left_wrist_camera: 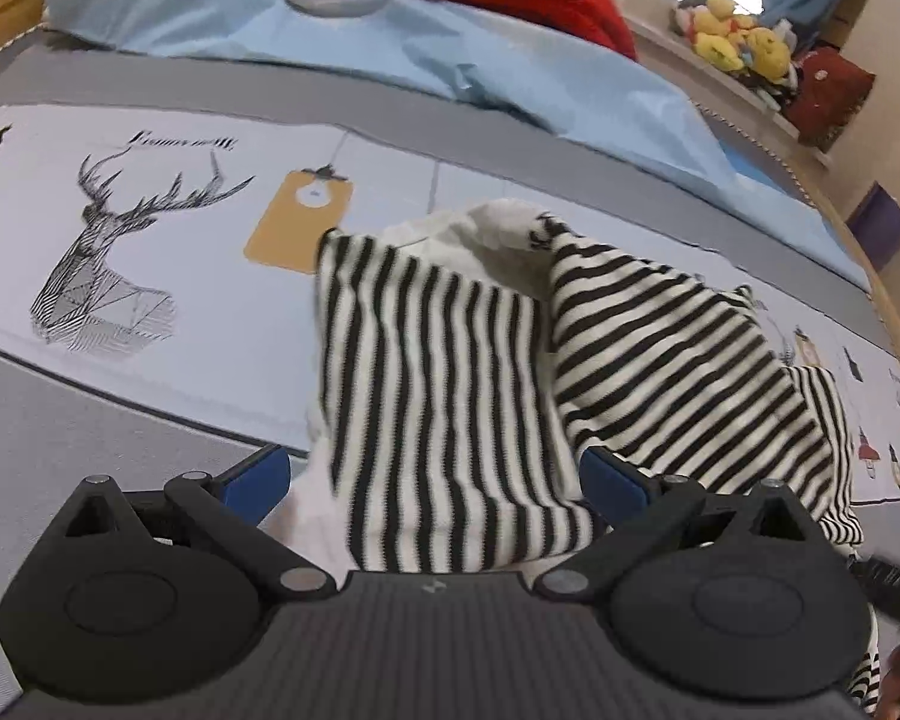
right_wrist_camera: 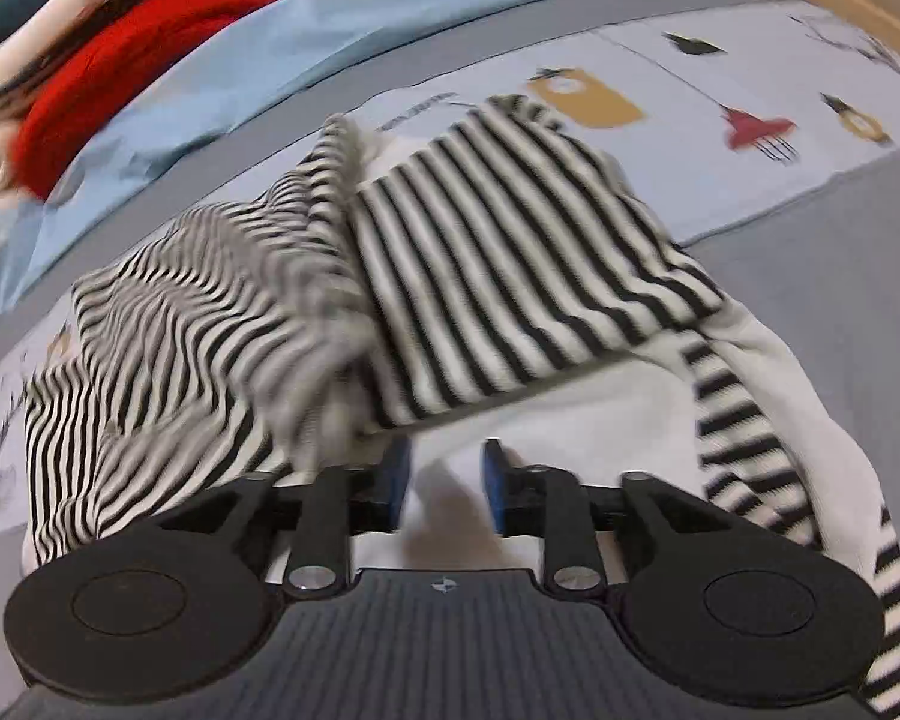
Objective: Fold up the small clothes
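On the printed bedspread (left_wrist_camera: 150,228) lies our striped garment (left_wrist_camera: 450,360), half bundled, its long axis running left to right. Our left gripper (left_wrist_camera: 435,480) stands wide open with striped cloth lying loose between the pads, nothing pinched. Our right gripper (right_wrist_camera: 444,480) is partly open over white cloth, gripping nothing; the folded striped panel sits just beyond it. Only the right view shows the striped sleeve (right_wrist_camera: 744,420) trailing at the near right; the left view alone shows the white lining (left_wrist_camera: 504,234) at the far edge.

Printed bedspread (left_wrist_camera: 210,312), striped garment (left_wrist_camera: 438,372), blue sheet (left_wrist_camera: 510,60)
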Available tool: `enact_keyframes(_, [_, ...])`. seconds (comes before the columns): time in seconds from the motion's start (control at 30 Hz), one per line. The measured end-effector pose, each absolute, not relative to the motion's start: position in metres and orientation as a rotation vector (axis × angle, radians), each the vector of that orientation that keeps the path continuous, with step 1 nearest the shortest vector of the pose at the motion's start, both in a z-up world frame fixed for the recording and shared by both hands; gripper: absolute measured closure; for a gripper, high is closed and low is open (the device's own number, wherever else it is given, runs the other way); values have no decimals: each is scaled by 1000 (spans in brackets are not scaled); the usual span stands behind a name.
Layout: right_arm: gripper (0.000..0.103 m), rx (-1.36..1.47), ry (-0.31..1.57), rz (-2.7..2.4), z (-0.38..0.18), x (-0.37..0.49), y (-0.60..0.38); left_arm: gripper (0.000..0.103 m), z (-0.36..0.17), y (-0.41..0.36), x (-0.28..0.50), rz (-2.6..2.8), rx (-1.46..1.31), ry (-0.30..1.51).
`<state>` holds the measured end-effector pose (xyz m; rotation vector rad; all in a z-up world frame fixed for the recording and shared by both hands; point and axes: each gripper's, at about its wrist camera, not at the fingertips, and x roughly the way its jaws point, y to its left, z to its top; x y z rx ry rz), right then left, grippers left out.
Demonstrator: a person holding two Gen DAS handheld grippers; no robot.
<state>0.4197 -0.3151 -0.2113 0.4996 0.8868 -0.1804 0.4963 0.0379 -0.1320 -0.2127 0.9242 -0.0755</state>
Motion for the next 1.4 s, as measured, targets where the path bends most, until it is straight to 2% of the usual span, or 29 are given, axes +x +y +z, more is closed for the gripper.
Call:
enact_keyframes(0.03, [56, 498, 849, -170, -202, 420, -315, 0, -131, 34, 495, -91, -211, 912])
enact_keyframes(0.1, [53, 440, 719, -113, -180, 418, -308, 0, -130, 25, 492, -129, -213, 892])
enact_keyframes(0.2, [55, 332, 578, 38, -165, 417, -289, 0, -136, 5, 486, -210, -197, 903])
enact_keyframes(0.23, [57, 294, 589, 95, -167, 421, -280, 0, -140, -3, 484, -240, -178, 918])
enact_keyframes(0.27, [65, 257, 608, 139, -174, 424, -272, 0, -146, -13, 482, -270, -156, 931])
enact_keyframes(0.33, [74, 125, 664, 159, -194, 433, -255, 0, -158, -33, 478, -302, -84, 952])
enact_keyframes(0.43, [73, 3, 826, 132, -230, 445, -245, 0, -185, -62, 474, -233, 134, 980])
enact_keyframes(0.53, [70, 55, 853, 143, -237, 446, -251, 0, -200, -69, 474, -221, 251, 984])
enact_keyframes(0.57, [65, 72, 845, 149, -231, 446, -253, 0, -197, -66, 474, -223, 235, 980])
enact_keyframes(0.63, [54, 111, 769, 164, -212, 435, -262, 0, -184, -55, 472, -226, 170, 964])
enact_keyframes(0.7, [52, 90, 678, 160, -189, 417, -264, 0, -166, -39, 463, -209, 116, 928])
enact_keyframes(0.73, [47, 65, 619, 146, -177, 406, -267, 0, -156, -33, 459, -186, 97, 911])
enact_keyframes(0.77, [39, 40, 567, 132, -168, 393, -267, 0, -145, -27, 453, -159, 79, 896])
enact_keyframes(0.87, [28, -16, 441, 96, -135, 339, -265, 0, -124, -10, 418, -67, 20, 868])
enact_keyframes(1.03, [17, -6, 378, 111, -112, 225, -265, 0, -125, 20, 324, -24, -100, 909])
enact_keyframes(1.2, [17, -9, 441, 102, -114, 136, -258, 0, -128, 34, 236, 25, -91, 932])
enact_keyframes(1.4, [17, 15, 480, 80, -124, 71, -252, 0, -124, 38, 161, 20, -53, 920])
